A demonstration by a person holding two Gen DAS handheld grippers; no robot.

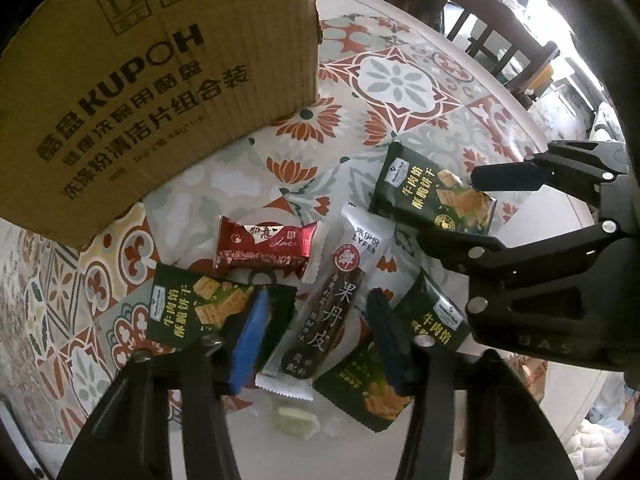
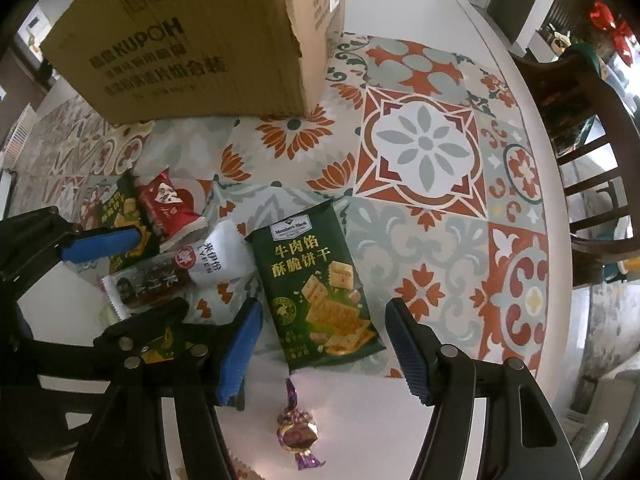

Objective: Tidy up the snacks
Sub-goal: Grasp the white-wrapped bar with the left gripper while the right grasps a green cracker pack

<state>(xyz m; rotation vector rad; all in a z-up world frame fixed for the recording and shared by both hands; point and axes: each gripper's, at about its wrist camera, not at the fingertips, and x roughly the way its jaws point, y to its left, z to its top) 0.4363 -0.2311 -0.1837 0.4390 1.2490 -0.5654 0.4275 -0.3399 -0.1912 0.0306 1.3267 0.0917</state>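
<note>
Straddling white stick pack [image 1: 342, 300], left tool [image 1: 316, 332] parted, lower centre; right tool [image 2: 324, 344] parted around green packet [image 2: 320, 288], not gripping.

A round white tabletop [image 2: 452, 8] wears a tile-patterned cloth [image 2: 424, 148]; just beyond its edge stands a dark wooden chair [image 2: 592, 184], daylight bright behind it.

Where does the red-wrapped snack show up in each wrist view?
Left wrist: red-wrapped snack just left of centre, above the blue gripper pad.
Right wrist: red-wrapped snack far left, small and tilted.
Shared landmark: cardboard box, upper left in both.
</note>
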